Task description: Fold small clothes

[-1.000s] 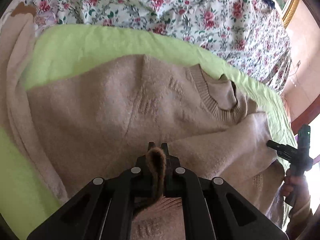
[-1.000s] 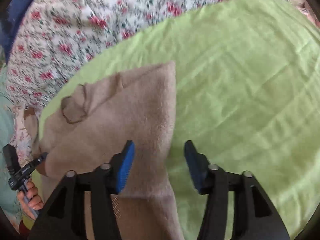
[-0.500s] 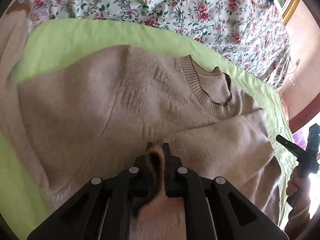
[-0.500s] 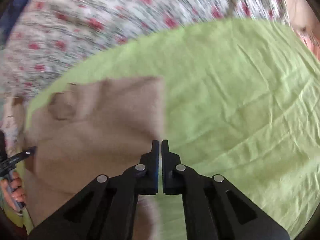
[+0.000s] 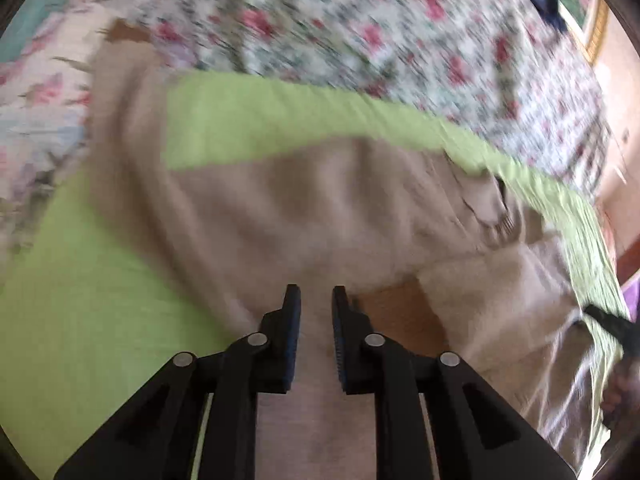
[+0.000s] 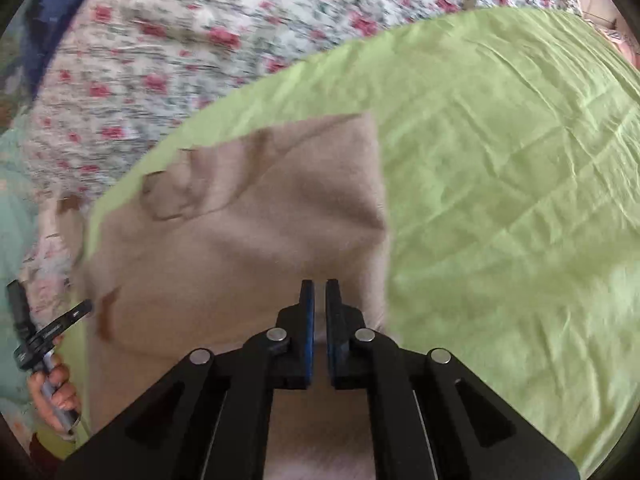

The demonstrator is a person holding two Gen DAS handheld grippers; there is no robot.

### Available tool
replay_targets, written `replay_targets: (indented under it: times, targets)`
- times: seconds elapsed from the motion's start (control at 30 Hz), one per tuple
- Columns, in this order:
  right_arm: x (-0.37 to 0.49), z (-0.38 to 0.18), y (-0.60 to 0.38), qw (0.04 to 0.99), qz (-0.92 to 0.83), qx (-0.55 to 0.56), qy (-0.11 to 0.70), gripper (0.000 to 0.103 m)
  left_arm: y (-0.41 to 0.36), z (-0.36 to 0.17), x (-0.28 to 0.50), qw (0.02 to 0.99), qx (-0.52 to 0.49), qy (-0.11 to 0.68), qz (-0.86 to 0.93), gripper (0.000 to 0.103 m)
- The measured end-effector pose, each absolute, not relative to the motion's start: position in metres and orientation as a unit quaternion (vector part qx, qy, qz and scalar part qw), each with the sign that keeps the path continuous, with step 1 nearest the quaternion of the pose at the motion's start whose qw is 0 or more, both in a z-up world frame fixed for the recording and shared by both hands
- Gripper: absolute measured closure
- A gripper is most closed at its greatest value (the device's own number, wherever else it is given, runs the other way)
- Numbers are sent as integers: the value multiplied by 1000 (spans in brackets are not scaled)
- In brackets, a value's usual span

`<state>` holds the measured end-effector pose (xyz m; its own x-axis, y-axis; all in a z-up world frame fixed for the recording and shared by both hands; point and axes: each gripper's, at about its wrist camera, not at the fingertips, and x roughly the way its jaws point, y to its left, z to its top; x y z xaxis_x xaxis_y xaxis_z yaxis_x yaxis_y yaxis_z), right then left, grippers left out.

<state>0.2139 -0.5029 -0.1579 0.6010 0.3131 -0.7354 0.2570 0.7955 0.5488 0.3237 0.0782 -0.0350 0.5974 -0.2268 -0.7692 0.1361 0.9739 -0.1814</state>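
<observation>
Wrinkled lime sheet [image 6: 500,200] under fuzzy beige knit sweater [image 6: 260,220].

Beige sweater [image 6: 256,232], lime-green sheet [image 6: 500,200], rose-patterned white bedspread [image 6: 180,40].

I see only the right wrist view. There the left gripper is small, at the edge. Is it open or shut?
Observer: Open. The left gripper has just been opening its jaws. Nothing is pinched between them, and the sweater lies under them.
Operator: Where does the far sleeve go? I cannot follow it.
Observer: The sleeve runs off the green sheet onto the floral cover.
</observation>
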Motion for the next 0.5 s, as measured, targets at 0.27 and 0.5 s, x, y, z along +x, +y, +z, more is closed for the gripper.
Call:
replay_targets:
  times: [0.27,0.5]
  targets:
    - [187,-124,-436,840,117,319,424,52,120,0,398,910,-33,414,-6,28]
    - [184,-130,-420,829,128,322,439,52,132,-4,492,905,44,410,102,20]
